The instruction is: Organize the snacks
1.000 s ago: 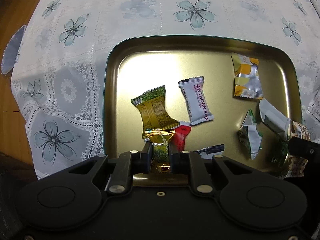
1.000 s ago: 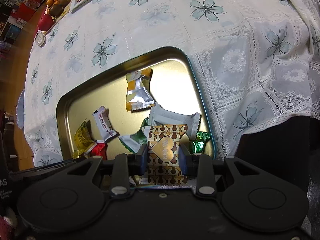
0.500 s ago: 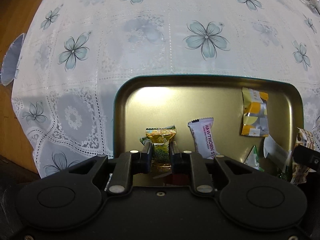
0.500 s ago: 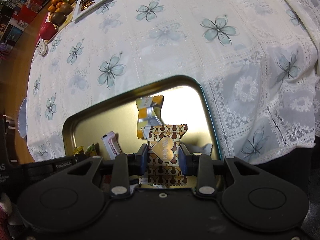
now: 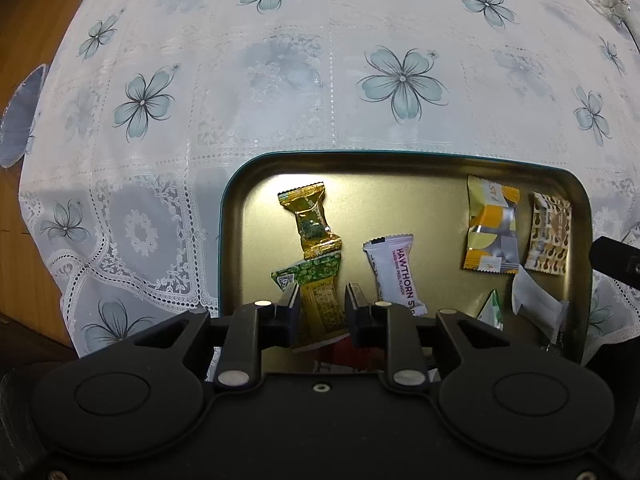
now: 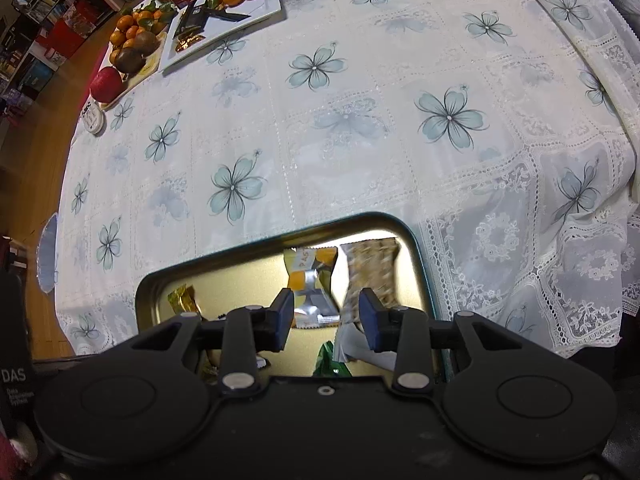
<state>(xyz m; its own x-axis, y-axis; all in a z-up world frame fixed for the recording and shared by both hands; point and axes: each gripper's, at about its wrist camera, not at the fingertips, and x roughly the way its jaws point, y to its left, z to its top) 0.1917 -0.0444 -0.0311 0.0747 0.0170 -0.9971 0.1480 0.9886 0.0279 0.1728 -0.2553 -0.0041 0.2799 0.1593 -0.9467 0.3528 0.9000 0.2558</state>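
Note:
A gold tray with a teal rim sits on the flowered tablecloth and holds several wrapped snacks. My left gripper points down over its left part, jaws opening, pads pressing nothing. Just beyond it a gold-green candy lies loose on the tray, and a green-yellow packet lies on the tray beneath the fingers. My right gripper hangs over the tray's right end, jaws opening. The brown heart-patterned packet, blurred here, is free of its pads and lies by the right wall, next to a yellow-silver packet.
A white hawthorn strip and green and white wrappers lie near the tray's front. A fruit plate, a white dish and a small round tin stand at the table's far left. Wooden floor shows beyond the left edge.
Both grippers carried their snacks toward the tray's far side, then the jaws parted. The gold-green candy and the brown heart packet have left the pads and now lie on the tray.

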